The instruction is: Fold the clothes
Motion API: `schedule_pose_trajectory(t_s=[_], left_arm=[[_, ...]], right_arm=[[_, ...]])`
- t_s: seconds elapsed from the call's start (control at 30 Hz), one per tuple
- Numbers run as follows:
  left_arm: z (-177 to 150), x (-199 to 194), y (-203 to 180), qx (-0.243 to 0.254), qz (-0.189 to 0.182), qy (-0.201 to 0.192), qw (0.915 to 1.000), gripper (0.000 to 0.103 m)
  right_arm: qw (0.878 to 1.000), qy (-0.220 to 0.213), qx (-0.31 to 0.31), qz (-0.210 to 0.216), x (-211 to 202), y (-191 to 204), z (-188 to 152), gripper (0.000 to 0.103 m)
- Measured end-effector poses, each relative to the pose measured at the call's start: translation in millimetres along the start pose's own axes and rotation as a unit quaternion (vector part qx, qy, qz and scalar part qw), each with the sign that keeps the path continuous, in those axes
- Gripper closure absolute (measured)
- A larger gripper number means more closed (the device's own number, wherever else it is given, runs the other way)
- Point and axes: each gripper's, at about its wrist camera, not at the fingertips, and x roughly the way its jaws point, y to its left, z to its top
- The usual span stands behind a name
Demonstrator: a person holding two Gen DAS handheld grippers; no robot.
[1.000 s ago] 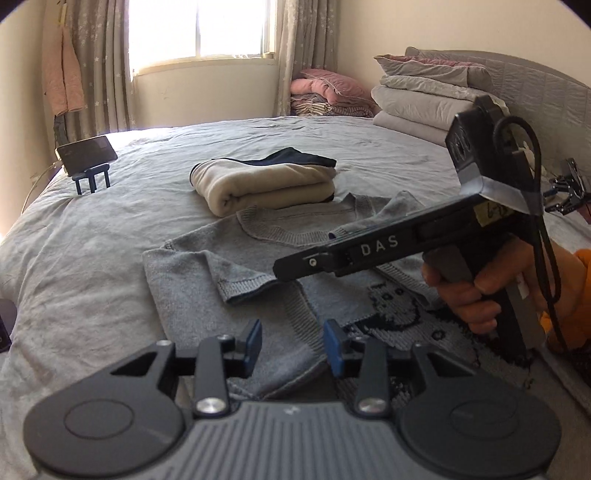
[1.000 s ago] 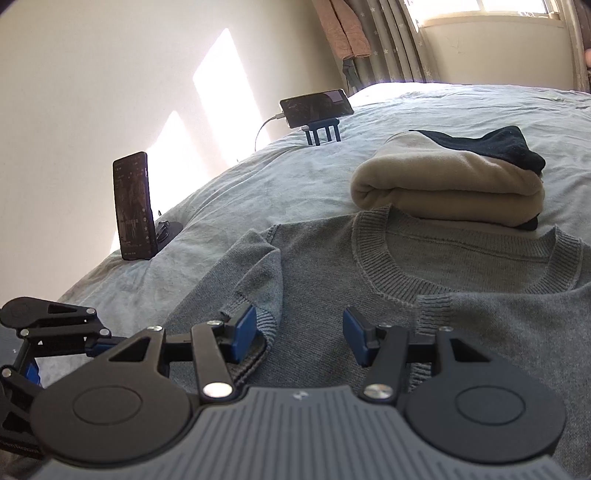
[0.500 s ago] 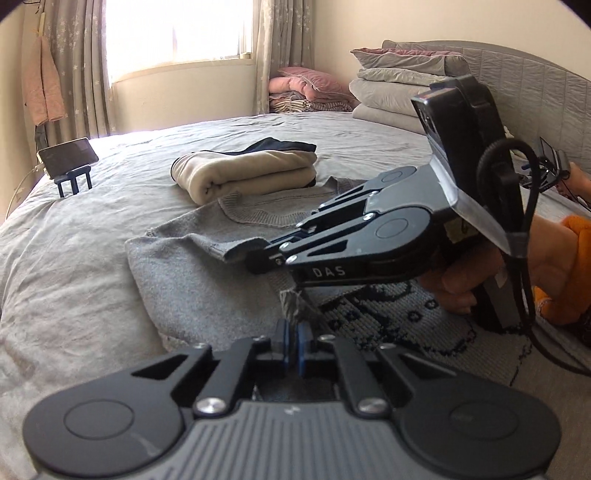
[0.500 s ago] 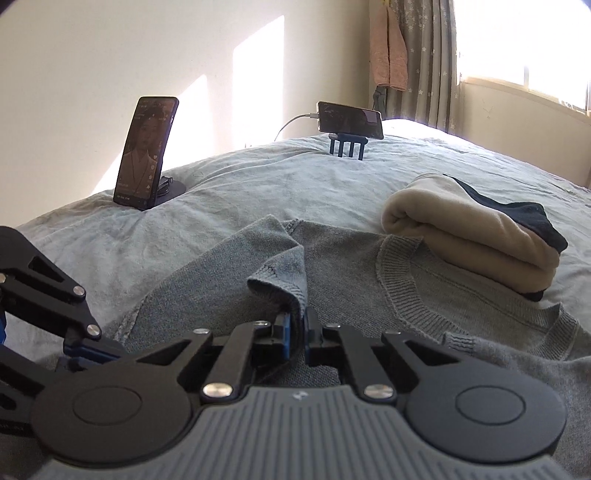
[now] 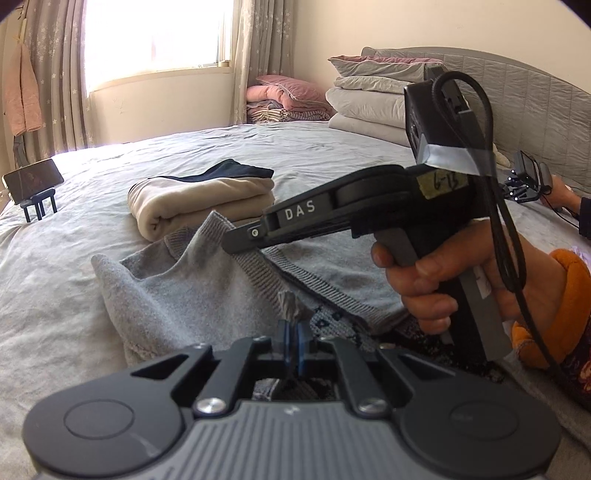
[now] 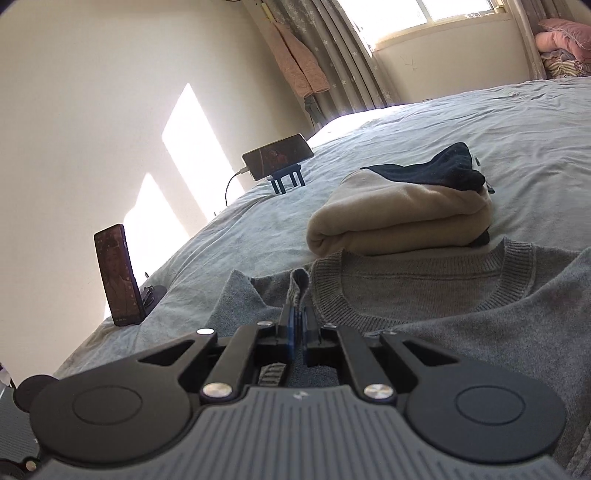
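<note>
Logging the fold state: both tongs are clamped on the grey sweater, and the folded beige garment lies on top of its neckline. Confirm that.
One error: the folded beige garment lies on the bed just beyond the neckline, not on it, as the right wrist view shows. The left tongs and right tongs are indeed clamped on the grey sweater.

The room is bright with daylight. It comes in through the window [image 5: 155,35], which glows so white that nothing outside can be seen. Sun makes bright patches on the wall [image 6: 184,147] and a white strip on the far edge of the bed [image 5: 110,155]. The folds in the bed cover have soft shadows. Both pictures are sharp in the middle. They bend round at the edges, and the corners go dark.
</note>
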Motion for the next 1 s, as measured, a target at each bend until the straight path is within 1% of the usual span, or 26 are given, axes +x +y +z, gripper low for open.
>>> schedule_pose_trajectory(t_s=[0.07, 0.13, 0.2, 0.27, 0.3, 0.33, 0.37, 0.43, 0.47, 0.5, 0.53, 0.57, 0.6, 0.63, 0.67, 0.7, 0.73, 0.77, 0.8, 0.83, 0.93, 1.0], left_arm=[[-3, 5, 0, 0.001, -0.002, 0.012, 0.9999, 0.098], [-7, 9, 0, 0.000, -0.004, 0.022, 0.9998, 0.098], [-9, 10, 1, 0.000, -0.005, 0.022, 0.9997, 0.098], [-9, 10, -1, 0.004, -0.007, 0.021, 0.9998, 0.098], [-8, 10, -2, 0.007, -0.007, 0.020, 0.9997, 0.097], [-8, 9, -3, 0.011, -0.008, 0.020, 0.9997, 0.093], [-7, 9, -4, 0.015, -0.009, 0.020, 0.9997, 0.090], [-7, 9, -10, 0.030, -0.016, 0.020, 0.9992, 0.075], [-7, 10, -14, 0.041, -0.014, 0.021, 0.9988, 0.073], [-8, 12, -18, 0.052, -0.012, 0.022, 0.9983, 0.072], [-9, 14, -21, 0.063, -0.005, 0.024, 0.9977, 0.072], [-10, 15, -24, 0.072, 0.001, 0.024, 0.9971, 0.073], [-10, 17, -26, 0.078, 0.005, 0.023, 0.9967, 0.077], [-10, 18, -27, 0.080, 0.009, 0.022, 0.9965, 0.089], [-10, 18, -27, 0.082, 0.014, 0.021, 0.9963, 0.095], [-10, 18, -27, 0.082, 0.018, 0.018, 0.9963, 0.098], [-10, 17, -26, 0.080, 0.019, 0.014, 0.9965, 0.099], [-10, 15, -25, 0.076, 0.019, 0.007, 0.9969, 0.099], [-9, 12, -24, 0.071, 0.020, -0.002, 0.9973, 0.099], [-8, 9, -22, 0.065, 0.019, -0.013, 0.9976, 0.099], [-2, -1, -15, 0.032, 0.005, -0.044, 0.9985, 0.099], [1, -6, -11, 0.009, -0.013, -0.055, 0.9983, 0.099]], right_arm=[[1.000, -0.003, 0.006, -0.011, -5, -4, 2, 0.100], [0.999, 0.006, 0.009, -0.031, -6, -8, 2, 0.100], [0.999, 0.020, 0.018, -0.044, -5, -12, 1, 0.100], [0.998, 0.030, 0.027, -0.046, -4, -16, 1, 0.099], [0.998, 0.036, 0.035, -0.044, -4, -18, 1, 0.093], [0.997, 0.040, 0.042, -0.040, -3, -19, 1, 0.086], [0.998, 0.040, 0.042, -0.039, -3, -19, 0, 0.086], [0.998, 0.041, 0.041, -0.035, -1, -18, -1, 0.082], [0.998, 0.041, 0.040, -0.033, 0, -18, -1, 0.071], [0.998, 0.041, 0.038, -0.032, 0, -17, -2, 0.062], [0.998, 0.036, 0.028, -0.034, 2, -16, -4, 0.062], [0.999, 0.031, 0.014, -0.036, 4, -15, -5, 0.062], [0.999, 0.029, 0.005, -0.037, 7, -13, -6, 0.062], [0.999, 0.025, -0.007, -0.038, 10, -12, -8, 0.062], [0.999, 0.023, -0.020, -0.038, 13, -10, -10, 0.062], [0.999, 0.020, -0.033, -0.039, 16, -8, -12, 0.062], [0.998, 0.018, -0.044, -0.038, 18, -6, -13, 0.063], [0.998, 0.016, -0.048, -0.035, 20, -7, -13, 0.072], [0.998, 0.014, -0.052, -0.032, 21, -7, -12, 0.089], [0.998, 0.009, -0.052, -0.030, 20, -7, -11, 0.094], [0.998, -0.017, -0.048, -0.026, 11, -7, -7, 0.097], [0.998, -0.038, -0.044, -0.027, 2, -7, -2, 0.097]])
